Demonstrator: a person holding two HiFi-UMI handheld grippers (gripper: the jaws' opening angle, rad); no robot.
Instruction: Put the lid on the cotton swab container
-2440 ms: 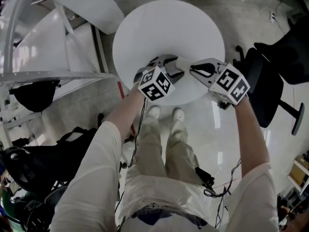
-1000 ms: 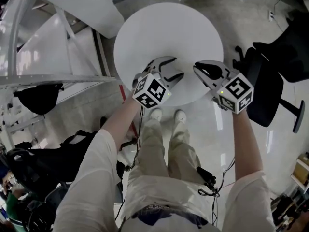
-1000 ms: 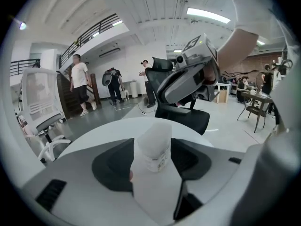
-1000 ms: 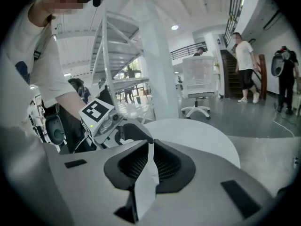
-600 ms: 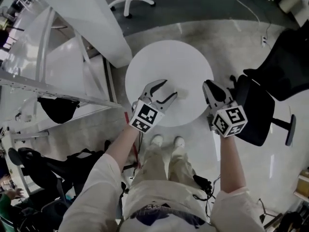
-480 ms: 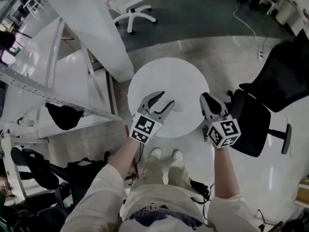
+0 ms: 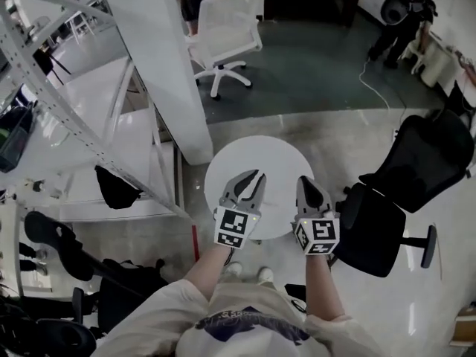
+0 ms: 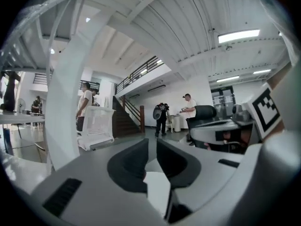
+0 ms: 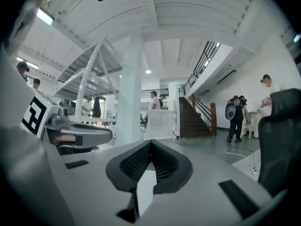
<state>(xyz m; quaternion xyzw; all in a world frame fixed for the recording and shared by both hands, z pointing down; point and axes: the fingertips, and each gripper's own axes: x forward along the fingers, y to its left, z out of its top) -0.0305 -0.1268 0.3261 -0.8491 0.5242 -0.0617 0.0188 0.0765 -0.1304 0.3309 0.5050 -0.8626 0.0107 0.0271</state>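
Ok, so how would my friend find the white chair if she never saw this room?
Look for the big white pillar slanting down the upper left of the head view. Right beside it, on the dark floor, stands the white chair. It is the only pale one, with a star of legs, far from the black chair by the round white table.

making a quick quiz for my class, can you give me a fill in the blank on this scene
1. The white table is ___ in shape.
2. The right gripper has its jaws ___, with nothing between them.
3. The office chair to the right of the table is ___ in colour.
4. The chair beyond the table, next to the pillar, is ___ in colour.

Missing words: round; shut; black; white
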